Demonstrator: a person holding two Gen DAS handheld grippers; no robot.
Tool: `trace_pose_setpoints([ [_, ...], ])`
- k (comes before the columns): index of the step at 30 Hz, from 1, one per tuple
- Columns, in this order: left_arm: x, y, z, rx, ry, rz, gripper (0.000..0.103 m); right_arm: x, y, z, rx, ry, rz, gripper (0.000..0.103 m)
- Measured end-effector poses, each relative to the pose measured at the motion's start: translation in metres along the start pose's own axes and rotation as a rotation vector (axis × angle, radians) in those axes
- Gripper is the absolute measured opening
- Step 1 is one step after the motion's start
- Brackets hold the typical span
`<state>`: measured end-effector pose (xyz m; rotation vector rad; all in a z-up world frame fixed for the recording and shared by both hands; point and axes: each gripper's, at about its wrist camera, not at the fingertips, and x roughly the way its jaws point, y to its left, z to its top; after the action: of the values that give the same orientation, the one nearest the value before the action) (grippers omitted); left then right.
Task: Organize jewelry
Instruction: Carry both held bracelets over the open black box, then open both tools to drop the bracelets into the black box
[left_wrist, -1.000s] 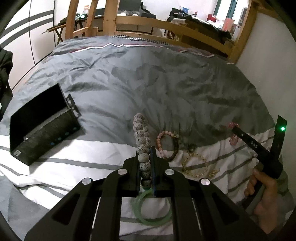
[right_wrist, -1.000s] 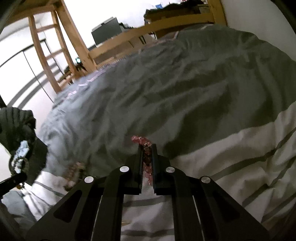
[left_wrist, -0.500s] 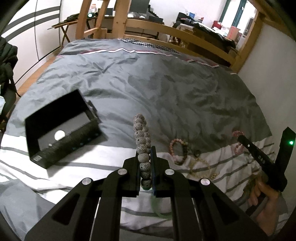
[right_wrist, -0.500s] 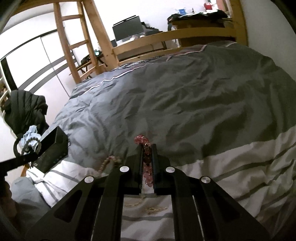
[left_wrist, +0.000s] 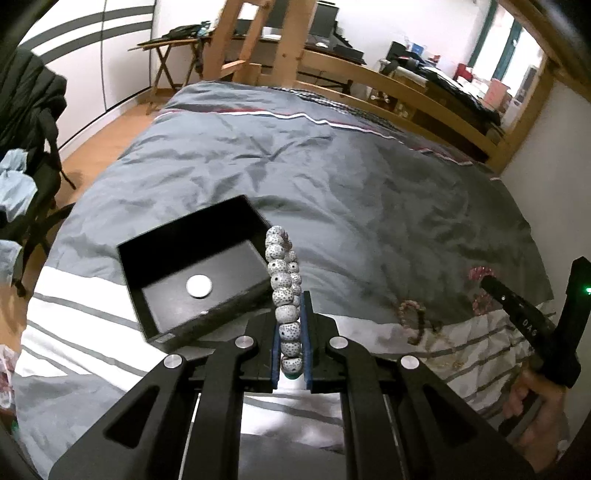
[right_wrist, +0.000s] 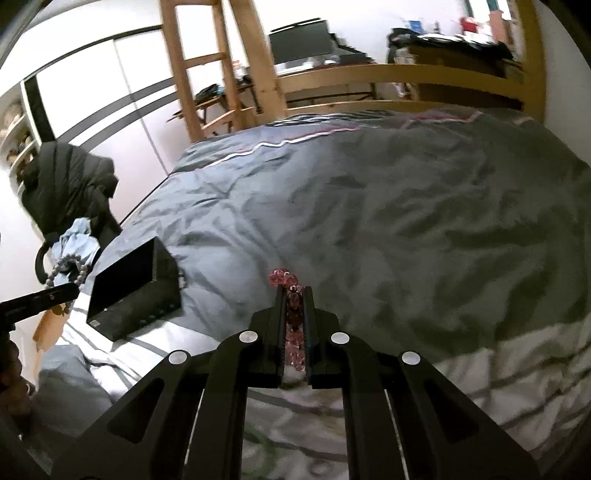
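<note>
My left gripper (left_wrist: 289, 306) is shut on a bracelet of speckled grey-white beads (left_wrist: 282, 280) and holds it above the bed, just right of an open black jewelry box (left_wrist: 192, 284) with a white disc (left_wrist: 199, 286) inside. My right gripper (right_wrist: 294, 295) is shut on a red bead bracelet (right_wrist: 293, 317) and is raised over the bed; the box (right_wrist: 136, 291) lies to its left. In the left wrist view the right gripper (left_wrist: 487, 282) with its red beads is at the right. A pink bead bracelet (left_wrist: 410, 312) and a gold chain (left_wrist: 448, 363) lie on the duvet.
The grey and white striped duvet (left_wrist: 332, 177) covers the bed. A wooden bed frame (left_wrist: 388, 81) runs along the far side, a white wall is on the right. A dark jacket (right_wrist: 70, 184) hangs off the bed's left side. A green bangle (right_wrist: 258, 446) lies below the right gripper.
Both grippers rose and moved left toward the black box, each still holding its bracelet. The box now lies close under the left gripper; the green bangle has dropped behind the left fingers.
</note>
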<state>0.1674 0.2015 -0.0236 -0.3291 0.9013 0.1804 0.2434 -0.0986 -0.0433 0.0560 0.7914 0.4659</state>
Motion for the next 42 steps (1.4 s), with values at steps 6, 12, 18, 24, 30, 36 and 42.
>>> trace_pose_setpoints([
  [6,-0.001,0.038,0.003,-0.039,0.004,0.008,0.008,0.019,0.05,0.009,-0.068,0.023,0.036,0.009],
  [12,0.003,0.065,0.004,-0.065,0.016,0.004,0.008,0.04,0.099,0.015,-0.13,0.045,0.08,0.009],
  [18,0.013,0.082,0.006,-0.084,0.026,-0.007,0.008,0.064,0.139,0.022,-0.185,0.069,0.117,0.009],
  [24,0.034,0.096,0.007,-0.112,0.06,-0.018,0.008,0.088,0.169,0.027,-0.226,0.09,0.161,0.008],
  [30,0.055,0.103,0.006,-0.126,0.088,-0.033,0.008,0.117,0.198,0.022,-0.254,0.131,0.213,0.008],
  [36,0.062,0.111,0.004,-0.152,0.102,-0.039,0.008,0.136,0.214,0.012,-0.272,0.176,0.263,0.009],
  [42,0.059,0.114,0.005,-0.174,0.094,-0.042,0.008,0.148,0.226,0.005,-0.302,0.221,0.314,0.01],
])
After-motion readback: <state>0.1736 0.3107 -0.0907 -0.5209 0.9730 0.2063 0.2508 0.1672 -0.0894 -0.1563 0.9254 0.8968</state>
